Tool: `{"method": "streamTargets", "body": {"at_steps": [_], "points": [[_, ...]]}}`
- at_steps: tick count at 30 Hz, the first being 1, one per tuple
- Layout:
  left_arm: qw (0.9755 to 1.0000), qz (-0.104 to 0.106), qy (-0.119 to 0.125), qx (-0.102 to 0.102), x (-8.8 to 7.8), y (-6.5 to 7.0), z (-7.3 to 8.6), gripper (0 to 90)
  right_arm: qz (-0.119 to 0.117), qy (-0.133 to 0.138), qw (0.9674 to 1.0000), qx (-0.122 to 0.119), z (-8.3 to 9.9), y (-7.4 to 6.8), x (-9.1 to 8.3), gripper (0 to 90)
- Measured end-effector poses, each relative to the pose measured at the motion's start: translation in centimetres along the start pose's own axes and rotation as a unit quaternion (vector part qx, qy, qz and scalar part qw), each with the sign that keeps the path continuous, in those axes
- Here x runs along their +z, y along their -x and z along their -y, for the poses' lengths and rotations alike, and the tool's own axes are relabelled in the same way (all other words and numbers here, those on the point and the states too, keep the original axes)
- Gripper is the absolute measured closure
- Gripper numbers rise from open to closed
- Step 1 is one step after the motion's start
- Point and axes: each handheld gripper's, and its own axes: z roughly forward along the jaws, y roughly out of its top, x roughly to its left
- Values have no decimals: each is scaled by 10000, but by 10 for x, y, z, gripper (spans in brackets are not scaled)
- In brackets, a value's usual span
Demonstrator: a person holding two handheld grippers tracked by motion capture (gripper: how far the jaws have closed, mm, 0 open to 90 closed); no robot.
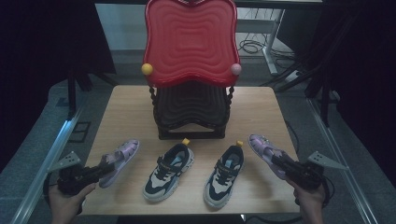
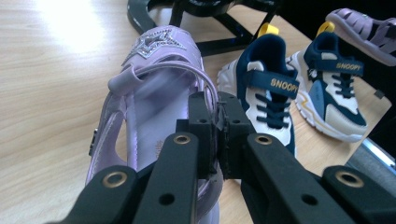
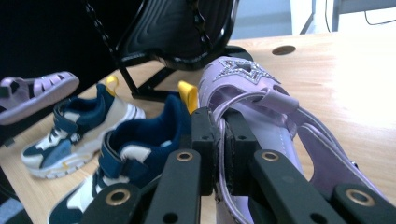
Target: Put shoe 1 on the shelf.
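Two lilac sandals with glitter stars are each held by the heel strap. My left gripper [image 1: 105, 169] is shut on the left sandal [image 1: 122, 158], and its pads pinch the thin strap [image 2: 205, 79] of that sandal [image 2: 159, 60]. My right gripper [image 1: 279, 161] is shut on the right sandal [image 1: 264, 149]; its jaws [image 3: 218, 135] clamp the strap of that sandal [image 3: 243, 79]. Both sandals point toe-first toward the rack and look slightly lifted off the wooden table [image 1: 130, 107]. Between them stand two navy-and-white sneakers [image 1: 169, 171] [image 1: 224, 175].
A two-tier rack stands at the table's far middle, with a red wavy top shelf [image 1: 190, 42] and a black lower shelf [image 1: 191, 105]. The table edges run close to both hands. Cables and desk legs [image 1: 268, 49] lie on the floor behind.
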Motion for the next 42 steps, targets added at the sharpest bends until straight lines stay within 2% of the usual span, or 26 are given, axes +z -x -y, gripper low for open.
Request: {"method": "streamTargets", "body": {"at_steps": [3, 9, 16, 19, 23, 28, 42], "points": [[10000, -7, 41, 8, 2, 2, -4, 857, -25, 42, 10000, -56, -5, -5, 5, 842], [9998, 53, 175, 111, 7, 10, -16, 857, -239, 99, 9994, -216, -15, -20, 15, 841], [9995, 148, 181, 234, 17, 17, -28, 854, -351, 163, 9985, -391, -22, -35, 26, 841], [9994, 153, 177, 250, 20, 19, -31, 854, -396, 141, 9981, -460, -24, -38, 31, 841], [9992, 164, 189, 320, 25, 24, -37, 853, -595, 33, 9966, -576, -29, -48, 45, 840], [9988, 200, 203, 399, 30, 29, -44, 852, -604, -27, 9957, -697, -30, -54, 55, 841], [9974, 250, 130, 660, 52, 44, -68, 850, -692, -154, 9940, -829, -38, -72, 80, 841]]}}
